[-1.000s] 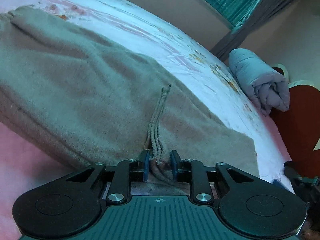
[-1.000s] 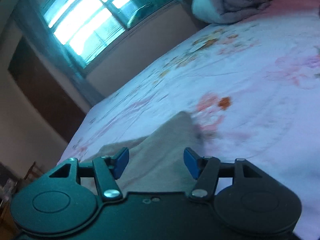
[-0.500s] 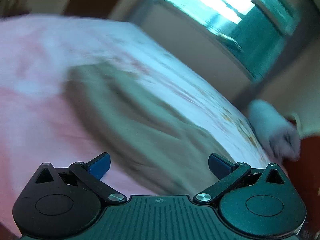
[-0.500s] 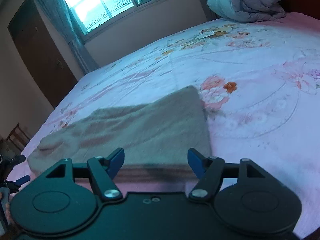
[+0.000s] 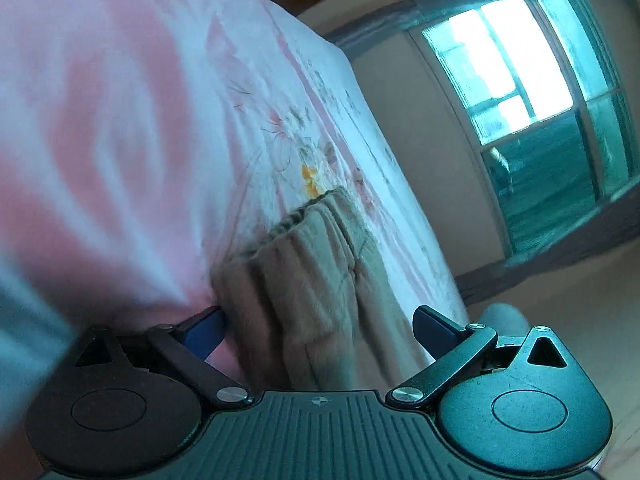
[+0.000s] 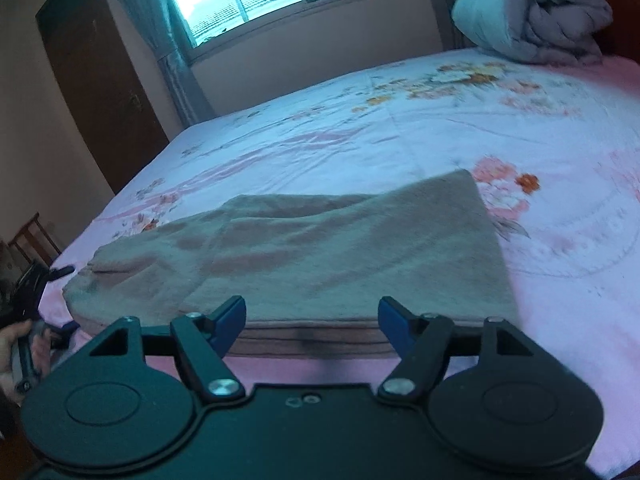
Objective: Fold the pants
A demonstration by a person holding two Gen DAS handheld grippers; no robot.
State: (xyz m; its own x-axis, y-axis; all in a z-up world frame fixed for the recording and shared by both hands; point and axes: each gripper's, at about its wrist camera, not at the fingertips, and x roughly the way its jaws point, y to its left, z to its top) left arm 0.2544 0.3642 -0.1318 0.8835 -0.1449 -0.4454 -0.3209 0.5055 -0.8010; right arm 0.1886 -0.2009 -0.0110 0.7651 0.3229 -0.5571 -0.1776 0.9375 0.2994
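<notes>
Ahead of the right gripper (image 6: 312, 322), the pants (image 6: 320, 248) are lying flat on the bed (image 6: 360, 136), a soft, fleecy grey-brown fabric folded over on itself, with stacked layered edges showing just beyond the blue pads. Its jaws have just been opening further and are standing apart, the folded edge sitting in front of them, not between the pads. To the far left of these jaws, a hand is gripping the other tool's handle. Between the jaws of the left gripper (image 5: 318, 324), the gathered, ribbed end of the pants (image 5: 304, 264) is stretching away across the floral sheet (image 5: 120, 120), its creases running lengthwise. These jaws have just been opening and are spread wide, with the cloth below and between them unpinched. Beyond the right jaws, a rolled grey quilt (image 6: 532, 20) is resting at the far end of the bed.
</notes>
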